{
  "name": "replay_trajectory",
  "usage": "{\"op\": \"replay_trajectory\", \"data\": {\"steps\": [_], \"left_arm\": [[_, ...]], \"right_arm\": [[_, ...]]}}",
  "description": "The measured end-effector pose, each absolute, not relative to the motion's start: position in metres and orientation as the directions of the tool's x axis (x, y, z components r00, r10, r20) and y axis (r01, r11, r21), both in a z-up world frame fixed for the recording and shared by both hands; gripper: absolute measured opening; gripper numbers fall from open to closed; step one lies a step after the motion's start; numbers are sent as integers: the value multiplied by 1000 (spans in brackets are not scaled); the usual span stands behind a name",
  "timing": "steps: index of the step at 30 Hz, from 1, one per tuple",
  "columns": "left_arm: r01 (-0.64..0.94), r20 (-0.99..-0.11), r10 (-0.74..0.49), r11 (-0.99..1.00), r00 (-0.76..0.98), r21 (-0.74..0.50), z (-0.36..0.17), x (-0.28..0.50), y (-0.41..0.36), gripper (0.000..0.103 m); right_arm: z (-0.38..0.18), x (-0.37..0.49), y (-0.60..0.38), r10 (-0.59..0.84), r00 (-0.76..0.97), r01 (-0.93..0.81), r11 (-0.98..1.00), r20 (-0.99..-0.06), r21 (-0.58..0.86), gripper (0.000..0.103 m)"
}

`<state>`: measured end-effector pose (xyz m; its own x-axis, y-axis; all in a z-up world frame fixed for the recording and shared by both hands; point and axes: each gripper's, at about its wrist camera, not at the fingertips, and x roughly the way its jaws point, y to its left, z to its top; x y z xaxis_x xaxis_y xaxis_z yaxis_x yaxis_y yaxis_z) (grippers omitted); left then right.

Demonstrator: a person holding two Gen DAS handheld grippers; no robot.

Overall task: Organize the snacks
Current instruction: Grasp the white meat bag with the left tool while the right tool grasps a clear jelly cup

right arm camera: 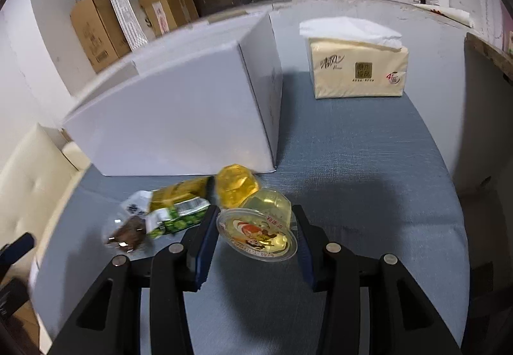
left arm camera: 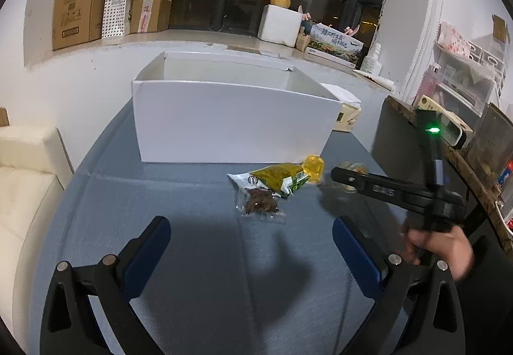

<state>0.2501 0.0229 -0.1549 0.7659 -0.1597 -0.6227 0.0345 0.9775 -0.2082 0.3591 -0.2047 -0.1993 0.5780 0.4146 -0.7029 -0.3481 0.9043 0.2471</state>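
Two tools over the blue tabletop; white box open-topped at the far side, snacks just in front of its near right corner. Right tool is nearer: its fingers bracket the clear jelly cup, tilted with lid facing the camera; pads look touching or nearly so, so a firm grip cannot be confirmed. Box lies ahead-left of it. Yellow jelly cup and green snack packet sit just beyond. Left tool wide open, empty, well short of the packet.
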Motion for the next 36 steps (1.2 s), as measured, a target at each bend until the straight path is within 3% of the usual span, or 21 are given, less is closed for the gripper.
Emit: {"op": "replay_trajectory", "data": {"steps": [12, 21, 22, 25, 36], "left_arm": [[37, -703, -100, 994, 704, -105, -181, 303, -4, 103], [33, -780, -91, 995, 619, -89, -218, 351, -6, 103], [29, -783, -91, 995, 616, -93, -220, 354, -5, 97], [30, -785, -69, 997, 615, -64, -219, 359, -5, 57], [70, -741, -122, 992, 660, -101, -200, 325, 5, 44]], "right_arm": [[-163, 299, -226, 509, 623, -375, 861, -595, 344, 48], [-166, 290, -240, 498, 636, -367, 867, -590, 336, 48], [-167, 289, -242, 498, 635, -367, 867, -590, 337, 48], [-170, 290, -245, 503, 630, -362, 864, -592, 349, 48], [-175, 286, -228, 522, 611, -388, 853, -595, 350, 48]]}}
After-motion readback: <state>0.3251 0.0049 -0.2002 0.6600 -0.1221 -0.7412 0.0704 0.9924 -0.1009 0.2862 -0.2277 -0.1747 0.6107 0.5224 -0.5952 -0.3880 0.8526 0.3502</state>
